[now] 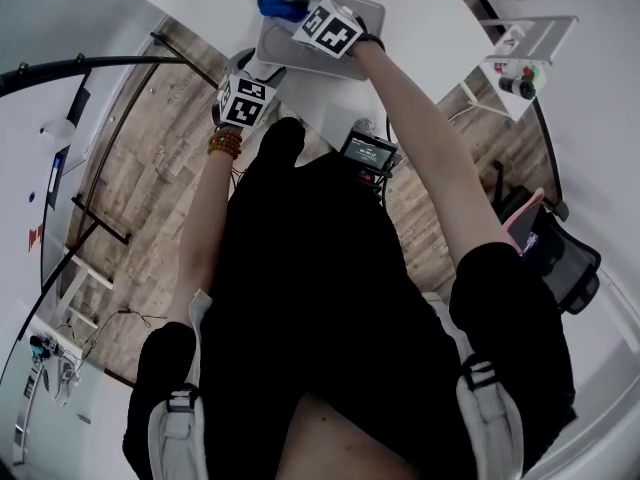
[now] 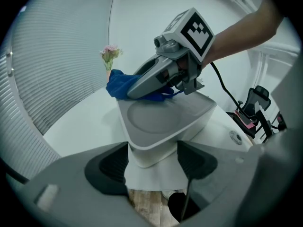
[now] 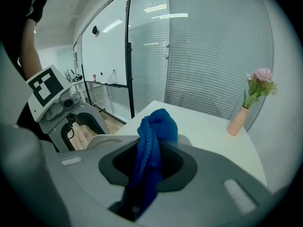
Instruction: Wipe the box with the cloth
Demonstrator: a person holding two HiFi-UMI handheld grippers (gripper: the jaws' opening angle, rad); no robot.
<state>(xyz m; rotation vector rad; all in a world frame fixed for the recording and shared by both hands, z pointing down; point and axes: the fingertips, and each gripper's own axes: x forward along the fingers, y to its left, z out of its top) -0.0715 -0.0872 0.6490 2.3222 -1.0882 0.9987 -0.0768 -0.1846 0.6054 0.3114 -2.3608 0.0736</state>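
A grey-white box (image 2: pixel 165 119) with a recessed lid stands near the front edge of the white table (image 2: pixel 80 122); in the head view the box (image 1: pixel 360 8) is at the top. My left gripper (image 2: pixel 151 162) is shut on the box's near corner, which fills the gap between both pads. My right gripper (image 2: pixel 163 77) is shut on a bunched blue cloth (image 2: pixel 120 86) and holds it against the far left edge of the lid. In the right gripper view the cloth (image 3: pixel 151 141) hangs through my right gripper (image 3: pixel 149 162), hiding the lid below.
A small vase of pink flowers (image 2: pixel 110 58) stands further back on the table, the vase (image 3: pixel 236 119) also showing in the right gripper view. A glass wall with blinds (image 3: pixel 213 46) lies behind. A black chair (image 1: pixel 560 253) and a shelf with small items (image 1: pixel 520 58) are to the right.
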